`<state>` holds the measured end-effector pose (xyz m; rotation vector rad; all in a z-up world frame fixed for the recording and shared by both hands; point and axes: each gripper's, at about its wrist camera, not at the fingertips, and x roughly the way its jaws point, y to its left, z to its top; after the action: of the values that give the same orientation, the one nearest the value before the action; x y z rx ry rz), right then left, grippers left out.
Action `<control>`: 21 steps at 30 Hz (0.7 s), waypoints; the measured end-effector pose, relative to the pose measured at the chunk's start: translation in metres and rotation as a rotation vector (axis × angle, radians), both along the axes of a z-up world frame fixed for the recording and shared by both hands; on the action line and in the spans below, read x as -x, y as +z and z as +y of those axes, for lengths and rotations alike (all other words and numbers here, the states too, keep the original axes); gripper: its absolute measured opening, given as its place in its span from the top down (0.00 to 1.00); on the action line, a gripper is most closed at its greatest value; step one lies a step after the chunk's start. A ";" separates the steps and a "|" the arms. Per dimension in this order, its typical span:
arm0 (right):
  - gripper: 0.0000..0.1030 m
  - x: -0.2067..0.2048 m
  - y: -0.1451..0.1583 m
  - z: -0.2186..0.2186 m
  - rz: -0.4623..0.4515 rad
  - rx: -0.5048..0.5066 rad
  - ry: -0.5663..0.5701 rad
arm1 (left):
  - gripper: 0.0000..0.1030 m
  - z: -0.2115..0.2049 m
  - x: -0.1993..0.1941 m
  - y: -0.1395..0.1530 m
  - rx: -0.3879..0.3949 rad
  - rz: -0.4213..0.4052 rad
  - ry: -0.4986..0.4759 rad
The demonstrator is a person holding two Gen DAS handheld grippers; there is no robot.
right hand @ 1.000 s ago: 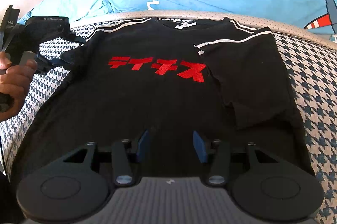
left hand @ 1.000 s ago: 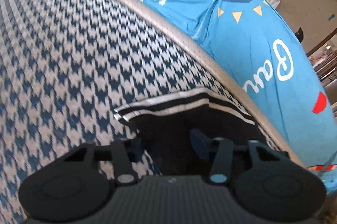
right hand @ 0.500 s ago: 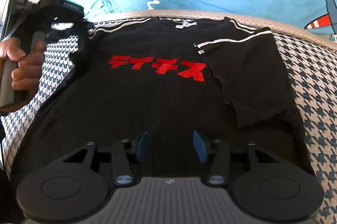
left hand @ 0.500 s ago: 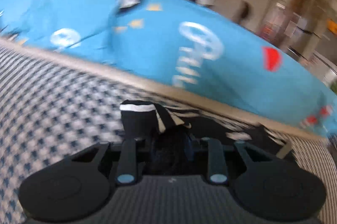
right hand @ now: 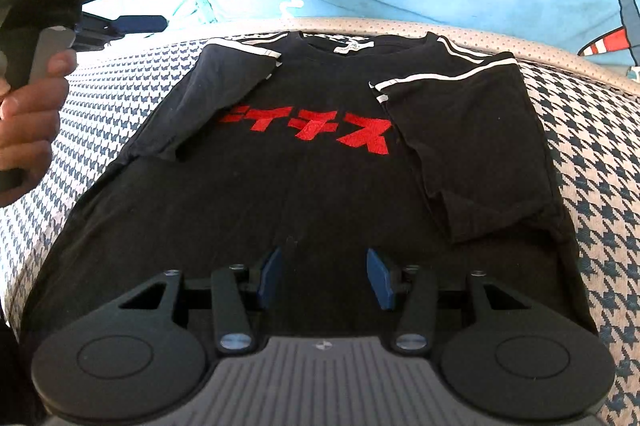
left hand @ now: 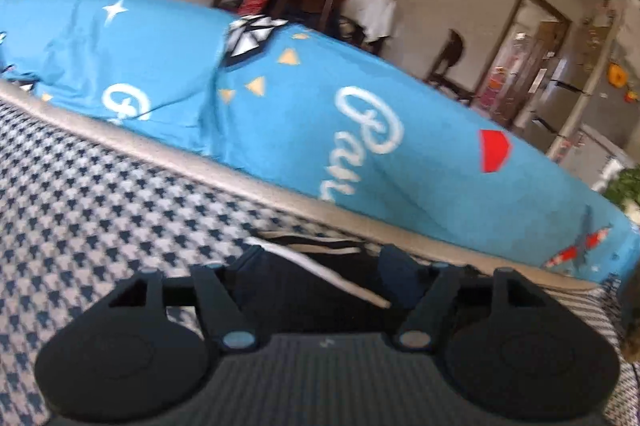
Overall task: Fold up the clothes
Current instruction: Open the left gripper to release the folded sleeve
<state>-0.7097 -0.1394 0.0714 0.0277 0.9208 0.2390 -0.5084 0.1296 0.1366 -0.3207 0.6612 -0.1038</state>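
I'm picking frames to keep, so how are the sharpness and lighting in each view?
Left wrist view: slightly motion-smeared, fisheye bends the blue pillow and the room behind it. Right wrist view: sharp, evenly lit, black T-shirt with crisp red lettering, edges curved by the lens.

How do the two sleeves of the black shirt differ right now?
The left sleeve is folded in over the chest and covers the start of the red lettering; the right sleeve is folded in too but lies beside the lettering. The left sleeve looks narrower and more rumpled; the right sleeve lies broader and reaches lower. Both are black with white stripes and rest on the shirt.
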 end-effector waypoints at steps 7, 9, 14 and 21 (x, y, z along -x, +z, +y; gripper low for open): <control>0.53 0.000 -0.001 0.000 -0.001 0.000 0.002 | 0.35 0.009 -0.018 -0.023 -0.078 0.086 0.095; 0.52 0.001 -0.001 0.000 -0.001 -0.003 0.004 | 0.35 0.007 -0.022 -0.029 -0.103 0.100 0.099; 0.50 0.000 -0.001 0.000 0.000 -0.007 0.008 | 0.31 -0.001 -0.034 -0.045 -0.174 0.132 0.103; 0.46 0.000 -0.002 0.001 -0.004 -0.007 0.018 | 0.23 -0.011 -0.053 -0.068 -0.267 0.150 0.112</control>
<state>-0.7101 -0.1381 0.0695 0.0254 0.9164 0.2584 -0.4559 0.1181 0.0686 -0.1076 0.7948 0.1161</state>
